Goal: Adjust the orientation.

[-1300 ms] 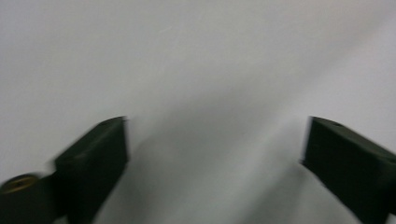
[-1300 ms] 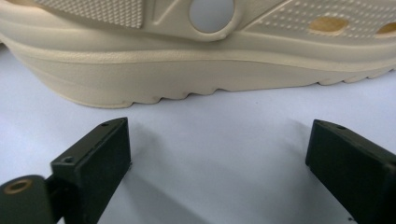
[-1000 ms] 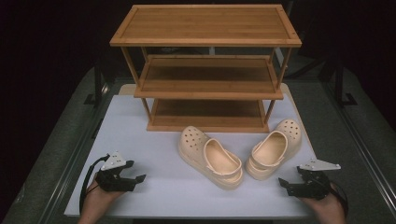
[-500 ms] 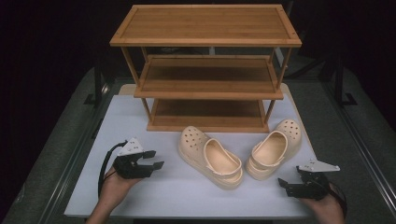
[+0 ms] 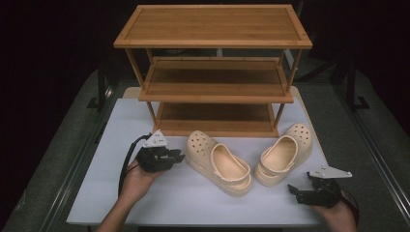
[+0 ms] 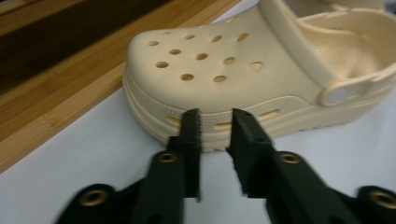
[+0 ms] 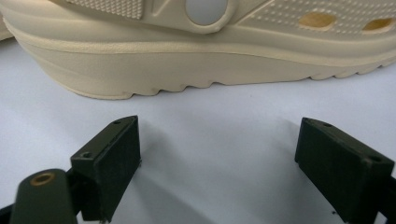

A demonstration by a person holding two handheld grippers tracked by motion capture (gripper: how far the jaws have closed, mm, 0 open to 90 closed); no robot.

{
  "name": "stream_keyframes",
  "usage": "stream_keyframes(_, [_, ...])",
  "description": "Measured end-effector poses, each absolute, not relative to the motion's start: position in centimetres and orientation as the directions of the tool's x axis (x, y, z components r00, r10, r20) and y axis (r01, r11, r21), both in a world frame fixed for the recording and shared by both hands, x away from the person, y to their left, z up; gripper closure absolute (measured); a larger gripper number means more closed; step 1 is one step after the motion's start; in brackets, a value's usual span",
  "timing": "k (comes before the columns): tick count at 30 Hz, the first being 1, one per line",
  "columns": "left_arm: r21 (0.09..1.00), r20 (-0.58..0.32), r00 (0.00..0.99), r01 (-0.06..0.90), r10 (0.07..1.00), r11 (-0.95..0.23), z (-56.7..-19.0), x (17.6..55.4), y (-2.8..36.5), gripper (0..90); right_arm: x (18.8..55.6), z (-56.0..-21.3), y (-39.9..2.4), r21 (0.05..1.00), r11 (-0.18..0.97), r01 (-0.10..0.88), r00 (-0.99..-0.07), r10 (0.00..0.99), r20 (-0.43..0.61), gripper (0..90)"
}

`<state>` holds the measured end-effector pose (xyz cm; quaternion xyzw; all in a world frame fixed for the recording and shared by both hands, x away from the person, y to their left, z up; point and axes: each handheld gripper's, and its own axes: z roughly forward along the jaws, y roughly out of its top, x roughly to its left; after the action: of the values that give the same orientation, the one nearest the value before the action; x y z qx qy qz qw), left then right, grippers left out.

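The three-tier wooden shoe rack (image 5: 212, 72) stands at the rear of the bench (image 5: 193, 203), all shelves bare. Two cream clogs lie just in front of it: the left clog (image 5: 218, 161) and the right clog (image 5: 283, 153). Step in hand, as judged: approach to the left clog. The left tool (image 5: 178, 156) has just been closing its jaws; they stand narrowly apart, empty, just short of the toe. The right tool (image 5: 295, 192) rests wide open near the right clog. Next move: reopen, straddle a graspable edge, then clamp.
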<state>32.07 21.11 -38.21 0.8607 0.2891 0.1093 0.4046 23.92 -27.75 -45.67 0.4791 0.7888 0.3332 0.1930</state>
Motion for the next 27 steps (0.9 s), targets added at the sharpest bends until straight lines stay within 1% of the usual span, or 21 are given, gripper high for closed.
stream_keyframes(2, [0.745,-0.034,0.806,0.414,0.590,-0.522,-38.6,32.7,20.8,84.4,23.9,-45.7,-27.8,0.711,0.319,0.627,-0.467,0.884,0.014,13.6])
stream_keyframes(4, [0.736,-0.028,0.800,0.422,0.599,-0.530,-39.0,33.2,20.6,90.0,23.9,-45.7,-27.8,0.711,0.319,0.627,-0.467,0.884,0.014,13.6])
stream_keyframes(5, [0.736,-0.028,0.800,0.422,0.599,-0.530,-39.0,33.2,20.6,90.0,23.9,-45.7,-27.8,0.711,0.319,0.627,-0.467,0.884,0.015,13.6])
stream_keyframes(7, [0.708,-0.010,0.798,0.432,0.603,-0.560,-39.6,33.9,20.2,90.0,23.9,-45.7,-27.8,0.711,0.319,0.627,-0.467,0.884,0.015,13.6])
stream_keyframes(14, [0.682,-0.004,0.793,0.448,0.609,-0.578,-41.0,35.1,19.4,90.0,23.9,-45.7,-27.8,0.712,0.319,0.626,-0.467,0.884,0.015,13.6])
stream_keyframes(23, [0.695,-0.016,0.798,0.442,0.602,-0.567,-40.9,36.1,18.4,90.0,23.9,-45.7,-27.8,0.711,0.319,0.626,-0.467,0.884,0.015,13.6])
stream_keyframes(27, [0.691,-0.003,0.802,0.434,0.597,-0.578,-41.0,36.6,17.3,90.0,23.9,-45.7,-27.8,0.712,0.318,0.626,-0.467,0.884,0.015,13.6])
